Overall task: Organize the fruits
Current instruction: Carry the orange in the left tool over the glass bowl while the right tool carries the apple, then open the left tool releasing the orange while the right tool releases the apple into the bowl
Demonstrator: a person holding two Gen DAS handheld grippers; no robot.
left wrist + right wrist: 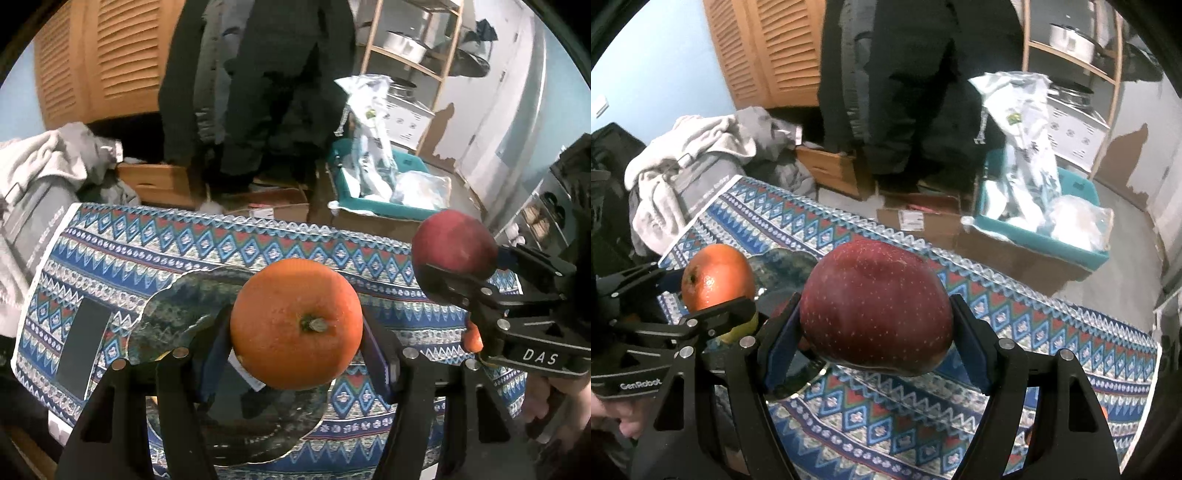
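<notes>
Left gripper [295, 354] and right gripper [877, 339] jaws clamped, tilted downward.

Between the left gripper's [295, 328] fingers, the orange [295, 325] hides the middle of the dark plate [173, 306] below it, and the fingers cover the plate's near rim. A white label [245, 373] peeks out under the orange, its print too small to read. Just right of that gripper, a small orange thing [474, 338] is mostly hidden behind the right gripper [458, 273]. In the right wrist view, a yellow-green fruit [740, 328] left of the apple [875, 306] shows only a sliver behind the left gripper's finger. The apple's underside cannot be seen.
</notes>
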